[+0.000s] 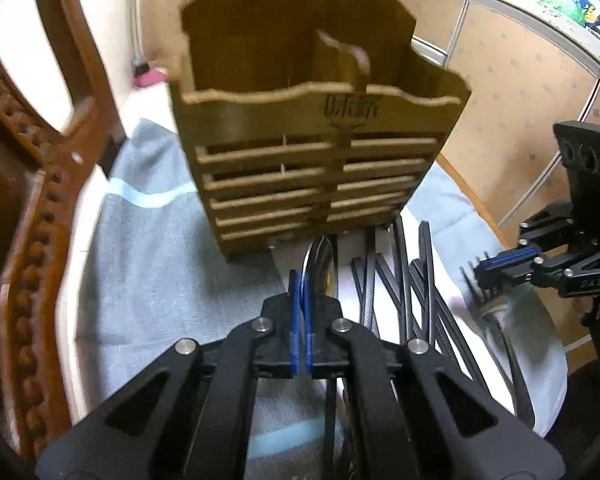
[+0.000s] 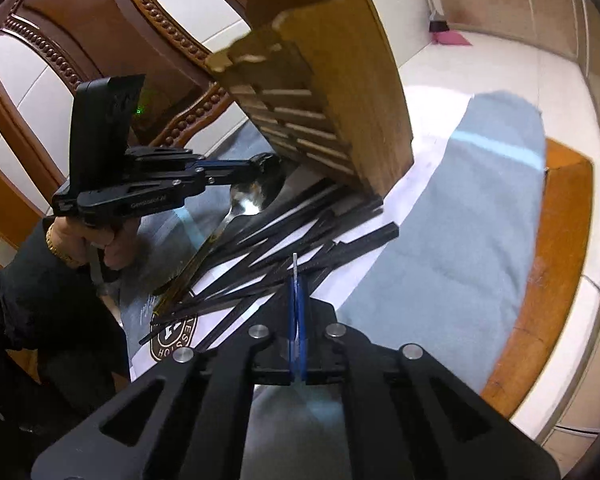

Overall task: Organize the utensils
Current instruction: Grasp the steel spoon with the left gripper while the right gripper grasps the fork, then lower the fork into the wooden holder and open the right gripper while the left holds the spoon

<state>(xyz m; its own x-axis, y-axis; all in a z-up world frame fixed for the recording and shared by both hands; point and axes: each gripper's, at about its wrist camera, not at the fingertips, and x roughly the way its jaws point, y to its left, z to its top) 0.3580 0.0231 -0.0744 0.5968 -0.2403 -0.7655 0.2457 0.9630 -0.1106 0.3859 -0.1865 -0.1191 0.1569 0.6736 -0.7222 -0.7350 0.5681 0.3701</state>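
Crowding holder [image 1: 316, 128] base: chopsticks [image 1: 412, 280], spoon [image 1: 320, 264].

Wooden utensil holder [image 1: 320, 140], slatted front, upright on grey cloth [image 1: 148, 272]; black chopsticks [image 1: 416, 280] piled beside; left gripper [image 1: 302, 304] pinching a spoon [image 1: 320, 264] (bowl edge-on).

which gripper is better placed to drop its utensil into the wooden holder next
Left, probably. The left gripper is shut on the spoon and sits right in front of the wooden holder. The right gripper, shut on something thin, is off to the side over the black chopsticks.
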